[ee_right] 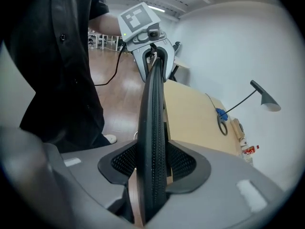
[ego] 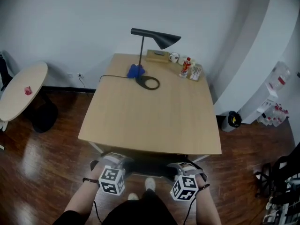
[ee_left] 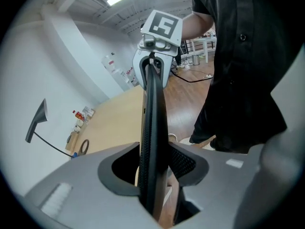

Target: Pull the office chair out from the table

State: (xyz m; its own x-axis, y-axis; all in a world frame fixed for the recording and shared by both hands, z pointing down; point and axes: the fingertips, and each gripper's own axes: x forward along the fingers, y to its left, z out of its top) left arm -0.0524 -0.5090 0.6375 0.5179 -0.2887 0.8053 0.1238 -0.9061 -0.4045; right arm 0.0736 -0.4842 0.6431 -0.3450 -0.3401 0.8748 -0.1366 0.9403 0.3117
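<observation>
The office chair [ego: 149, 167] is tucked under the near edge of the wooden table [ego: 150, 116]; only its dark top shows in the head view. My left gripper [ego: 114, 162] and right gripper [ego: 186, 167] both straddle the top edge of the black mesh chair back [ee_left: 153, 128]. In the left gripper view the left gripper [ee_left: 155, 168] has its pads against both sides of that edge, and the right gripper [ee_left: 153, 63] sits further along it. In the right gripper view the right gripper [ee_right: 153, 168] clamps the chair back [ee_right: 153, 123] the same way.
On the table's far end stand a black desk lamp [ego: 154, 36], a blue object [ego: 135, 71], a cup and bottles [ego: 186, 67]. A round side table [ego: 23, 90] is at the left, a small bin [ego: 231, 121] at the right. The person's shoes [ego: 150, 184] stand right behind the chair.
</observation>
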